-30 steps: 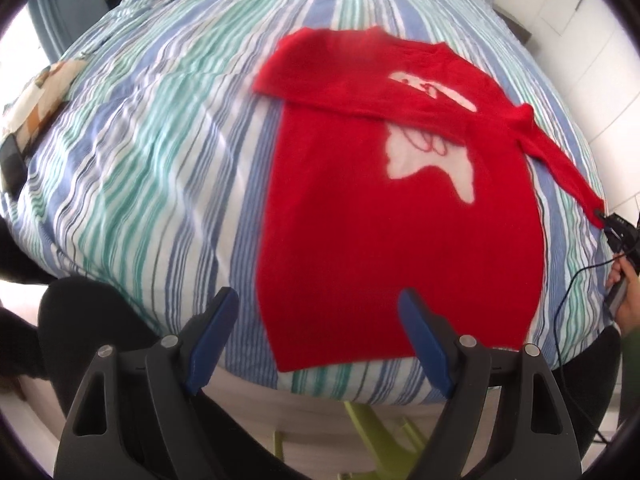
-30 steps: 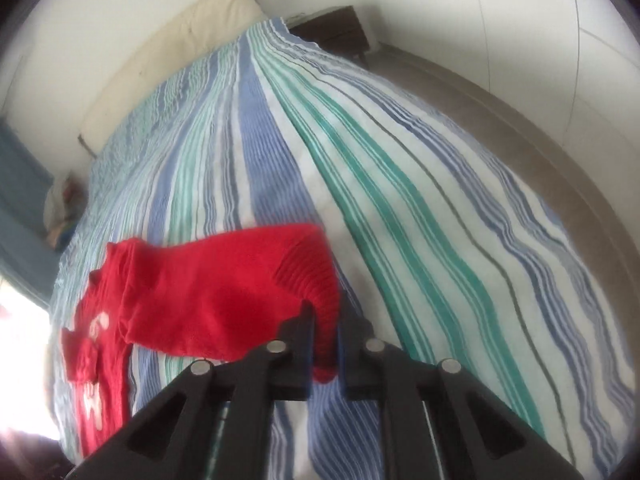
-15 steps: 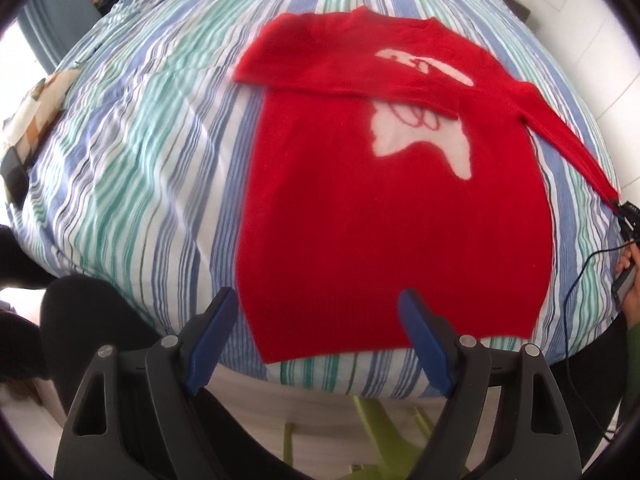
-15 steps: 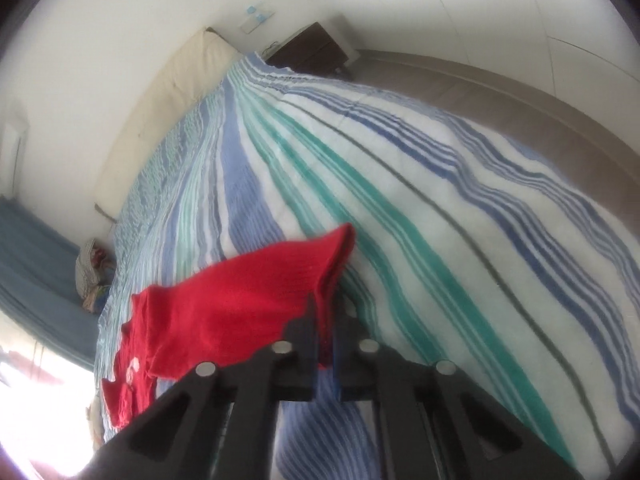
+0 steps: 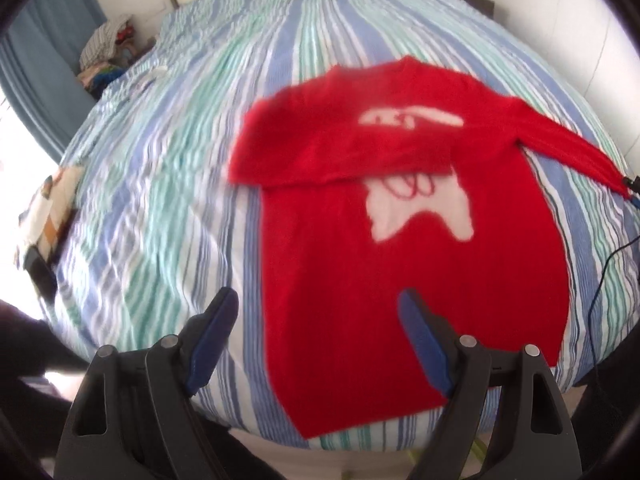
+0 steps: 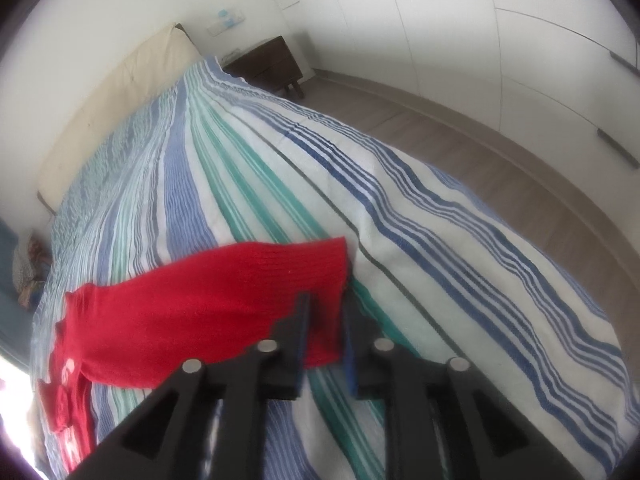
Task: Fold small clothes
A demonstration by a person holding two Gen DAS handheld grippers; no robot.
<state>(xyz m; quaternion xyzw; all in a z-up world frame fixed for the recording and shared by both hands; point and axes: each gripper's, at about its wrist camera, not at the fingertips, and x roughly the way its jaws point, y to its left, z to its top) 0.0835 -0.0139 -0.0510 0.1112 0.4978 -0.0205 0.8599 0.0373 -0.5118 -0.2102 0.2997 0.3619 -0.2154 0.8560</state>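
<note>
Red sweater (image 5: 420, 264) spread flat on striped bed (image 5: 168, 184), centre to lower right of left wrist frame; white motif on chest; one sleeve folded across upper body, other sleeve (image 6: 224, 304) stretched toward right edge. Picture blurred.

Left tongs (image 5: 320, 344) wide apart at bottom of frame, blue pads (image 5: 212, 340) to either side of sweater hem, nothing gripped; hem lies below and between, contact not discernible.

Right tongs (image 6: 324, 320) at lower centre of right wrist frame, jaws opening, narrow gap; ribbed sleeve cuff between them, pads no longer seen pressing on cloth.

Surroundings noted: pile of clothes (image 5: 108, 52) at upper left beside blue curtain (image 5: 44, 60); patterned item (image 5: 52, 208) at bed's left edge; dark cable (image 5: 600, 276) trailing over bed's right edge, just beside sweater. Right wrist frame: cream headboard (image 6: 120, 92) upper left, dark nightstand (image 6: 268, 66) top centre, white wardrobe doors (image 6: 500, 40) upper right, wooden floor (image 6: 480, 152) between bed and doors
</note>
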